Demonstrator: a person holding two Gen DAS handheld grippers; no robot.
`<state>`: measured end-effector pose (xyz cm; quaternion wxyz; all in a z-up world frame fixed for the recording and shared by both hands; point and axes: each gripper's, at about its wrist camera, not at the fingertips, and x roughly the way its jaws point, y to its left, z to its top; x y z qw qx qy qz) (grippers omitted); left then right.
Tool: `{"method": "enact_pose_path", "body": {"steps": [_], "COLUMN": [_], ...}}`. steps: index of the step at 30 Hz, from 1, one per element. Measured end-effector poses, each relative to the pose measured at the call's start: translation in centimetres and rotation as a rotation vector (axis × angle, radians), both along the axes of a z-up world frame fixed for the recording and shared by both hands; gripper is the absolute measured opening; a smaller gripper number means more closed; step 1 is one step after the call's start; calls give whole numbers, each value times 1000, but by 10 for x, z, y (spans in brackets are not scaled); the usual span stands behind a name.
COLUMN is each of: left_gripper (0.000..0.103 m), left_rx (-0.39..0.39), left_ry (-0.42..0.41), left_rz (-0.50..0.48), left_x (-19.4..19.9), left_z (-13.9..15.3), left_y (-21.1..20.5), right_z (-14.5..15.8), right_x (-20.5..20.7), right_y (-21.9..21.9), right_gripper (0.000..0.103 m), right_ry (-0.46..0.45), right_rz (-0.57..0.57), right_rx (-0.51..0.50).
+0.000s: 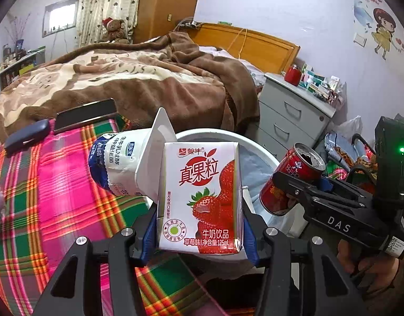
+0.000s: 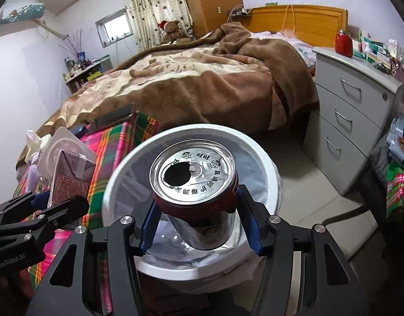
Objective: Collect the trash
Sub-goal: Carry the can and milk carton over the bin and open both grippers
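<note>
My left gripper [image 1: 200, 226] is shut on a white and red strawberry milk carton [image 1: 202, 197], held upright at the near left rim of a white trash bin [image 1: 262, 152] with a clear liner. My right gripper [image 2: 198, 223] is shut on an opened red can [image 2: 194, 176], held over the bin's [image 2: 117, 173] mouth. In the left wrist view the can [image 1: 291, 181] hangs at the bin's right side in the right gripper [image 1: 288, 192]. In the right wrist view the carton [image 2: 70, 176] and left gripper [image 2: 48, 205] sit left of the bin. A yogurt cup [image 1: 123, 163] lies on its side on the plaid cloth.
The plaid cloth [image 1: 52, 184] covers a surface left of the bin, with a phone [image 1: 83, 115] and a dark case [image 1: 25, 134] at its far end. A bed with a brown blanket [image 1: 139, 79] lies behind. A grey drawer unit [image 2: 352, 121] stands to the right.
</note>
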<state>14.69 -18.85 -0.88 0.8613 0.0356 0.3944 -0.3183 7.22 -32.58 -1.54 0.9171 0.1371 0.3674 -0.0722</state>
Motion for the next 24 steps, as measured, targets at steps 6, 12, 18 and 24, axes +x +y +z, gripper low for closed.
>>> {"method": "enact_pose_path", "body": {"steps": [6, 12, 18, 24], "left_gripper": [54, 54, 69, 70], "left_rx": [13, 10, -4, -6], "left_ry": [16, 22, 16, 15], "left_rz": [-8, -19, -5, 7], "left_x": [9, 17, 21, 21], "left_z": [-7, -10, -8, -5], "left_y": [-14, -21, -22, -18], "right_z": [-7, -9, -8, -1], "right_x": [1, 5, 5, 2], "right_y": [-8, -9, -12, -17], "right_gripper": [57, 57, 61, 64], "right_ry": [29, 49, 52, 23], "right_rz": [-4, 14, 13, -8], "right_rx": [15, 10, -9, -2]}}
